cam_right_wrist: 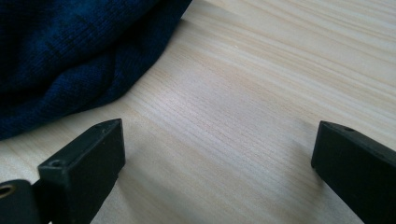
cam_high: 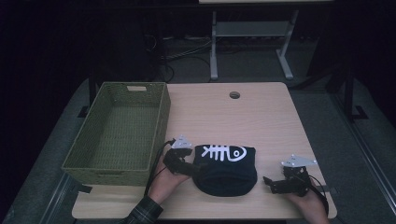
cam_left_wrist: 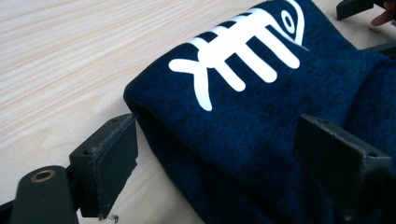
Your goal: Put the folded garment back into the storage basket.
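Straddling the folded edge of the dark blue beanie (cam_left_wrist: 261,116), the left gripper (cam_left_wrist: 217,154) stands with jaws wide apart, not yet pinching. The beanie lies on the table (cam_high: 261,116) beside the woven basket (cam_high: 88,163). The right gripper (cam_right_wrist: 217,154) waits agape over bare wood. Closing on the fabric likely comes next.

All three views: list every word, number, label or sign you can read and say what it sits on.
There is no readable word, number or brand.
The one sign is a white fish-skeleton graphic, with no lettering, printed on the dark blue knit hat.
The pale tag on the far wall of the woven basket is too small to read.
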